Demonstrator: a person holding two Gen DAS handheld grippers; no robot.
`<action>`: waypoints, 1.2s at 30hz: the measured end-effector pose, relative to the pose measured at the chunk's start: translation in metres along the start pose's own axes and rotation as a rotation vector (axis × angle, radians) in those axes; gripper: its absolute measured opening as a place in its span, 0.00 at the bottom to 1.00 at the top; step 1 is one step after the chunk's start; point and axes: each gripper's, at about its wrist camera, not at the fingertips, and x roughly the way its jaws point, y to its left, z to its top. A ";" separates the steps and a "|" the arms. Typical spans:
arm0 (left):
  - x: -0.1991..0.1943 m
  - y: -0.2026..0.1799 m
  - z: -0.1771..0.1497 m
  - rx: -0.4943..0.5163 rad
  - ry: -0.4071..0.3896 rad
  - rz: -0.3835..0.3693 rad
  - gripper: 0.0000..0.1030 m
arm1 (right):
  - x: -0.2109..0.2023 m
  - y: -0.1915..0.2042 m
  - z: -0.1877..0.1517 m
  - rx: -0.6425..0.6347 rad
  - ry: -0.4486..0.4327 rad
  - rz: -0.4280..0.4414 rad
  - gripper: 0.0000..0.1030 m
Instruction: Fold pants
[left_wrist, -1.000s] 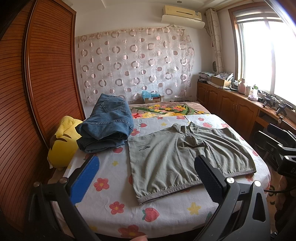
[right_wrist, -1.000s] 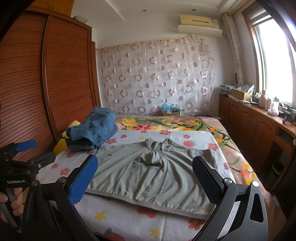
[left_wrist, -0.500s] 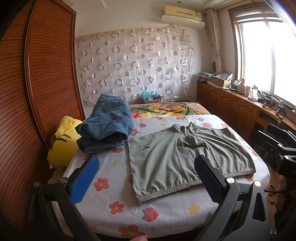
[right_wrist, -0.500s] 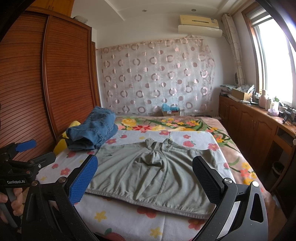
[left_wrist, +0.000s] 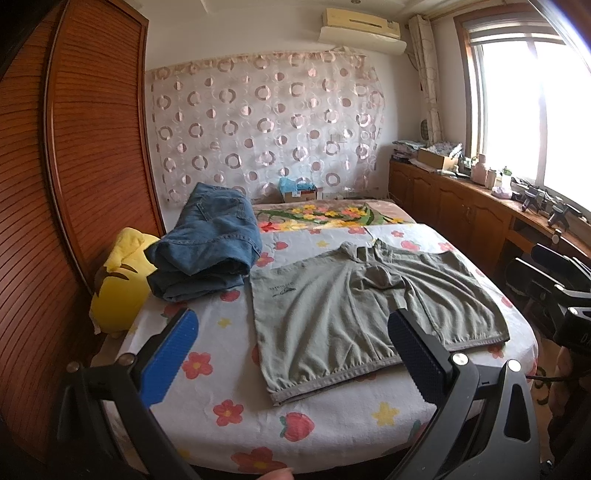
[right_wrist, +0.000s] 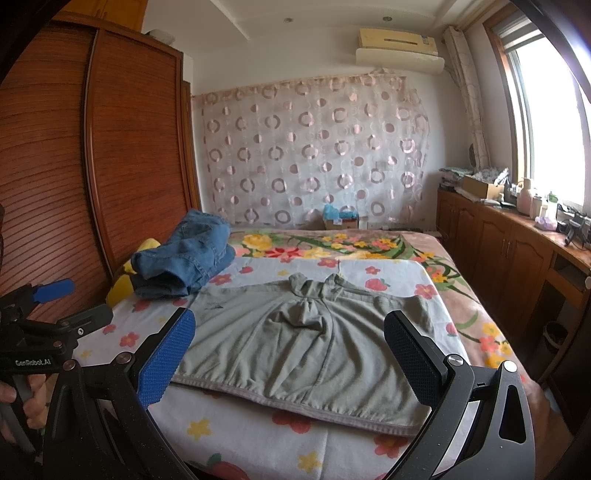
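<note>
Your 2 grippers, left gripper (left_wrist: 291, 354) and right gripper (right_wrist: 290, 356), hang open and empty; the shorts (right_wrist: 314, 343) lie flat ahead on the bed (right_wrist: 236, 439), waistband crosswise nearest you.

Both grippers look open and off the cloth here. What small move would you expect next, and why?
Probably both lower to the near hem of the grey-green shorts to pinch it. The shorts lie spread flat and unfolded on the bed, and the left gripper and right gripper hang above the bed's near edge, open and holding nothing. The folded jeans sit apart at the left.
</note>
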 end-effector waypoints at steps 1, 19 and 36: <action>0.002 -0.001 0.001 0.002 0.005 -0.002 1.00 | 0.001 -0.001 0.001 -0.003 0.012 0.003 1.00; 0.055 0.011 -0.033 -0.015 0.120 -0.090 1.00 | 0.027 -0.050 -0.019 -0.003 0.115 -0.074 1.00; 0.088 0.045 -0.067 -0.099 0.227 -0.124 0.92 | 0.056 -0.072 -0.062 0.019 0.267 -0.078 0.96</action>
